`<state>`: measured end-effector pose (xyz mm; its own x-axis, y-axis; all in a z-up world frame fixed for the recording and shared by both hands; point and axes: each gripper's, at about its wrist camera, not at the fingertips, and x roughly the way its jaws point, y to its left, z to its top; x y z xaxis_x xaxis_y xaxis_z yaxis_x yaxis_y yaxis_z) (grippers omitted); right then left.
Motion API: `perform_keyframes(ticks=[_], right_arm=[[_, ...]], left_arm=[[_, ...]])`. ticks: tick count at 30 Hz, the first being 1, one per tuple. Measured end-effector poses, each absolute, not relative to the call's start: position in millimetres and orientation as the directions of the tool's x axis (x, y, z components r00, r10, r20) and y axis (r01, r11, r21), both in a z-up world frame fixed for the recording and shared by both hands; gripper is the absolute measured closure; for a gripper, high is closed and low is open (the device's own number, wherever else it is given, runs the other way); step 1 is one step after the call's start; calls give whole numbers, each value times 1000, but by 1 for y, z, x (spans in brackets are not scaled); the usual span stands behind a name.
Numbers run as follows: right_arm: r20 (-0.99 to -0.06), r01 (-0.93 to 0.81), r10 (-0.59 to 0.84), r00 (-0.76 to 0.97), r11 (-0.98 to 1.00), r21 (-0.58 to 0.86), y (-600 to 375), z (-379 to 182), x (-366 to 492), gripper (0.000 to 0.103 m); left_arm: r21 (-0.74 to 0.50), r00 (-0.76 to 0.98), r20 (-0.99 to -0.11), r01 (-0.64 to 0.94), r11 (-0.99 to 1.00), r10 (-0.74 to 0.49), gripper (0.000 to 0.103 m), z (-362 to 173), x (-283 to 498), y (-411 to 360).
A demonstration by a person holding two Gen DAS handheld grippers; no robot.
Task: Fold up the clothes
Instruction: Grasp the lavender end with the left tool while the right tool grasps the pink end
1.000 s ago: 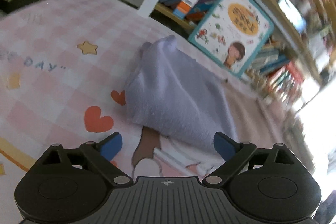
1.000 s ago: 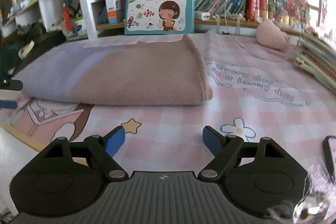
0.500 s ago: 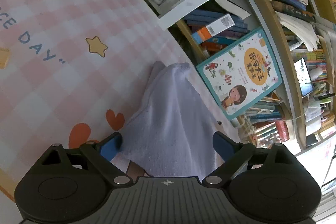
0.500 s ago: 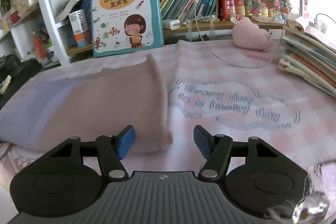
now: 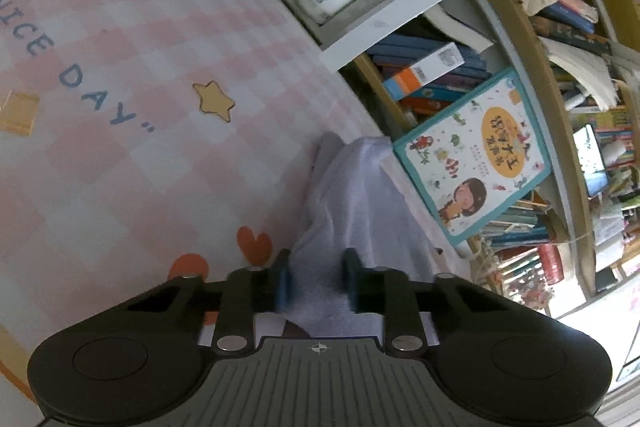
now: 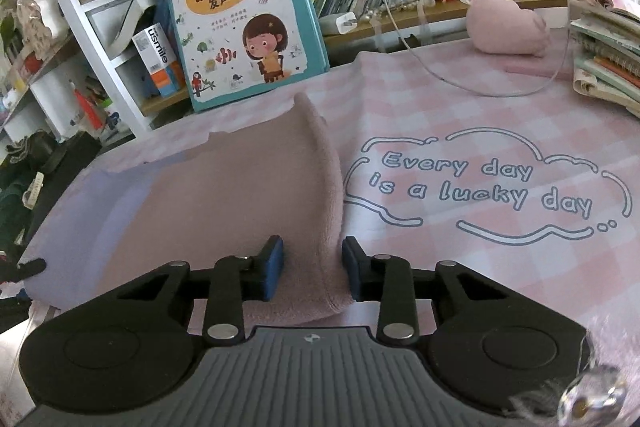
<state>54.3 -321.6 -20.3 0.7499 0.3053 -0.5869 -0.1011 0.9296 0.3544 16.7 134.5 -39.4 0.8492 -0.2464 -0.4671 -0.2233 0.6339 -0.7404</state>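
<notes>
black grippers, blue finger pads

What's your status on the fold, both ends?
Left hand-held gripper closing on the towel's lilac end; right hand-held gripper straddling its pink corner, jaws partly closed. Towel folded flat on tablecloth. Charging cable lies clear.

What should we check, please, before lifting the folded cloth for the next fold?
1. Left tool has its fingers around the cloth's lavender end: ok.
2. Right tool straddles the pink corner: ok.
3. Both tools fully clamped: cannot tell; a gap shows at each.
4. Cloth lies flat and already folded: ok.
5. White cable clear of the cloth: ok.
6. Book close behind the far edge: not ok for a wide swing.
</notes>
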Motion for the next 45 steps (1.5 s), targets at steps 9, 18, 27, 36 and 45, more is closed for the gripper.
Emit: perform_keyframes(ticks=[9, 18, 27, 36, 45], right_arm=[[-591, -126, 323, 739, 928, 350, -305, -22, 55, 73], [-589, -131, 334, 736, 923, 361, -300, -22, 56, 73], [-591, -144, 348, 728, 920, 364, -291, -21, 54, 73], [-589, -257, 428, 685, 899, 355, -242, -18, 47, 73], [-592, -262, 435, 678, 896, 358, -235, -18, 48, 73]], left_arm=[[-549, 869, -446, -77, 832, -214, 44, 5, 19, 115], [-705, 856, -471, -221, 674, -212, 48, -37, 37, 143], [-514, 910, -401, -124, 849, -110, 91, -8, 23, 124], [-494, 896, -439, -187, 849, -58, 90, 0, 13, 166], [-654, 868, -483, -272, 706, -113, 66, -43, 15, 198]])
